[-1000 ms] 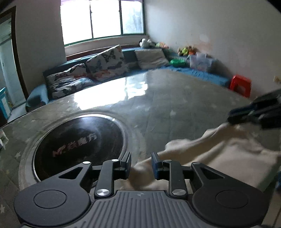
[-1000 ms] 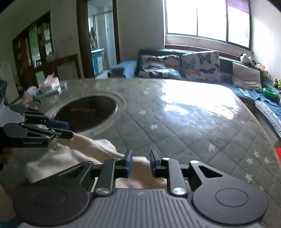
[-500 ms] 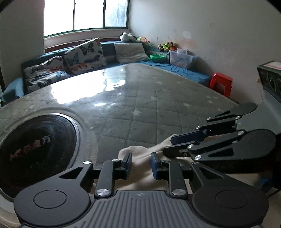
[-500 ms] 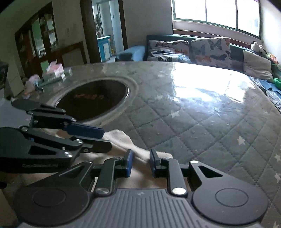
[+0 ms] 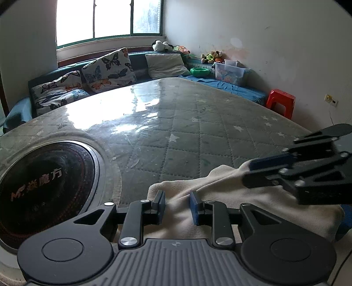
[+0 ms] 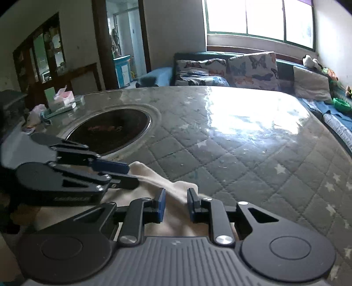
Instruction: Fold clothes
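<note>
A cream garment (image 5: 231,198) lies bunched at the near edge of the quilted table cover (image 5: 198,140), with a ridge of its cloth running between both pairs of jaws. In the left wrist view the left gripper (image 5: 177,205) has its jaws a modest gap apart, with a fold of the cream cloth rising between the blue pads; the pads stand beside the fold on each side, and whether they actually press it cannot be told. To the right of these jaws, the right gripper (image 5: 259,173) reaches in sideways over the garment's far edge, its fingers close together with cloth at their tips.

In the right wrist view the right gripper (image 6: 176,205) shows the same partly open stance, a raised crease of the garment (image 6: 176,198) passing through the gap. To the left of its jaws the left gripper (image 6: 129,175) lies across the cloth, its tips at the garment's far corner.

Ahead and to the left of the left jaws, a round black cooktop (image 5: 44,182) with printed lettering is set into the table. Well beyond both jaws stand butterfly-print cushions (image 5: 107,70) on a bench under the window (image 5: 110,19), and off to the far right a red stool (image 5: 280,103).
</note>
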A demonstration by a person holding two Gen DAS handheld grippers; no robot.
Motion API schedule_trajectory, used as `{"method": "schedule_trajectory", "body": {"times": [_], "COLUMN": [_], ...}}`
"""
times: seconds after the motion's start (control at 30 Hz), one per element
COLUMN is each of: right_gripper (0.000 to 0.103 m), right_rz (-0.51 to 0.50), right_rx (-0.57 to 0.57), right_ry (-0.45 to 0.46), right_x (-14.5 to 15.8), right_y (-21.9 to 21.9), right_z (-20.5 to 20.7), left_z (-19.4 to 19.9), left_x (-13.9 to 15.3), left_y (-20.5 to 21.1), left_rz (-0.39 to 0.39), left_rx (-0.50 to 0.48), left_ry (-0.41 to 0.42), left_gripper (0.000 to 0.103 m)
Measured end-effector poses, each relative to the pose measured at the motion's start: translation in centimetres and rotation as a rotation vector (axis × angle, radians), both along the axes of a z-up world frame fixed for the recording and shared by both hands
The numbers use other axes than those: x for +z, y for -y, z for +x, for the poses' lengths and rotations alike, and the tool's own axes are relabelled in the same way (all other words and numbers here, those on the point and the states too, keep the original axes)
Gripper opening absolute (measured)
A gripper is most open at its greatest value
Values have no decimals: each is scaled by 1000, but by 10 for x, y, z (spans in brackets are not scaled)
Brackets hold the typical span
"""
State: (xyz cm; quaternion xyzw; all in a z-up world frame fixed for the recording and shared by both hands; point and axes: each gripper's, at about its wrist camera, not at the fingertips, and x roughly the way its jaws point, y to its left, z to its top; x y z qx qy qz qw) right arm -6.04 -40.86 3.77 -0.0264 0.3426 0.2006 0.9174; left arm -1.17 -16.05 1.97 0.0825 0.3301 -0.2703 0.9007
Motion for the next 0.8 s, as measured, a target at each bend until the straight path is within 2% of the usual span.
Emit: {"method": "schedule_trajectory", "body": {"times": [0.47,0.73,0.8], "right_gripper": [19,19,9], "right_rz": [-54,-32,-36], "right_rx": [-123,-136,-135], "right_ry": [2,-22,-28], "right_x": [2,-11,-17], "right_y": [47,53,52], "right_z": [-23,-15,-13], "left_z": [-7,-34,-37], "left_x": [7,18,18], "left_y": [1,11,13], "left_rz": [-4,-34,-39], "left_rx": [23,-45,-57], "left_ry": [20,41,37], "left_gripper": [28,28,28]}}
